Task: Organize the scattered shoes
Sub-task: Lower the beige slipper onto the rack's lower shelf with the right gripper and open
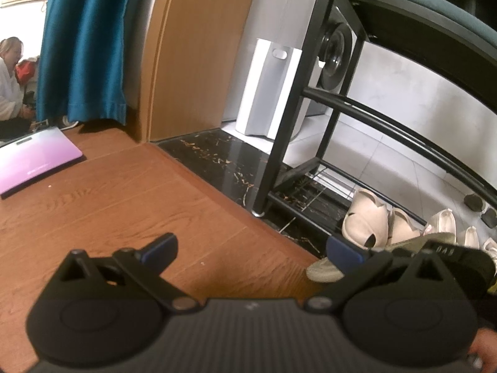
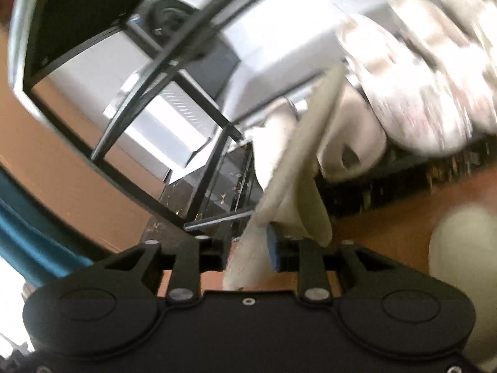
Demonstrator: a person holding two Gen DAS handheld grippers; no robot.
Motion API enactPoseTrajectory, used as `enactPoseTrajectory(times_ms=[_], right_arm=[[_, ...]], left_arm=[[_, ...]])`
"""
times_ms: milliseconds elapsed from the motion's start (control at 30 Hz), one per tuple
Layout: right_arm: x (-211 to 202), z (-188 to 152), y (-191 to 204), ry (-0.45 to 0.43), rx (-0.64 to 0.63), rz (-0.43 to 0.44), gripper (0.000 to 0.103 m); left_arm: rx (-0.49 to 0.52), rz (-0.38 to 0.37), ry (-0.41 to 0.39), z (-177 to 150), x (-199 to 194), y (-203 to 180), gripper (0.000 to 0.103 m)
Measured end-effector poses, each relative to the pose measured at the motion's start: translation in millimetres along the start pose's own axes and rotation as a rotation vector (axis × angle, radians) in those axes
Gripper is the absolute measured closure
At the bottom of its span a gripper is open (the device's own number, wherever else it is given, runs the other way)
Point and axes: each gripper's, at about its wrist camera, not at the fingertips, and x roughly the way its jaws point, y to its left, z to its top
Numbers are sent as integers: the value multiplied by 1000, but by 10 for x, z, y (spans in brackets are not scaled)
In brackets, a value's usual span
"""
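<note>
The left gripper (image 1: 251, 250) has its jaws spread wide, with nothing between them, over the brown wooden floor (image 1: 124, 205). Just at its right fingertip lies an olive-green shoe (image 1: 326, 269), partly hidden by the finger. A little further on the right, a pair of beige shoes (image 1: 372, 220) stands on the lowest level of a black metal shoe rack (image 1: 279, 143), with some white shoes (image 1: 442, 220) beside them. Far on the left of this gripper a pink flat scale (image 1: 37, 158) lies on the floor, and behind it hangs a blue curtain (image 1: 84, 46).

The right wrist picture is blurred. The right gripper (image 2: 248, 245) has a pale cream shoe (image 2: 298, 183) between its fingers, close to the right blue pad, but I cannot tell if the pads press on it. Beyond it, beige shoes (image 2: 351, 143) sit on the rack (image 2: 161, 62).
</note>
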Motion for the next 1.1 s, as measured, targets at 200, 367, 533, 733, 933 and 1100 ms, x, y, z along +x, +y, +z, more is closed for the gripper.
enactPoseTrajectory(times_ms=[200, 367, 533, 733, 933, 1100], right_arm=[[160, 161, -29, -36, -88, -164, 11], [228, 167, -156, 71, -88, -103, 22], [89, 109, -330, 65, -115, -98, 22], [229, 122, -572, 98, -113, -129, 22], [490, -14, -679, 207, -130, -119, 38], [284, -116, -471, 155, -225, -128, 53]], left_arm=[[7, 3, -3, -2, 8, -19, 1], [2, 4, -2, -3, 15, -7, 1], [2, -2, -1, -7, 8, -22, 1], [3, -8, 2, -10, 19, -27, 1], [15, -9, 14, -17, 73, -35, 1], [6, -1, 21, -6, 99, -19, 1]])
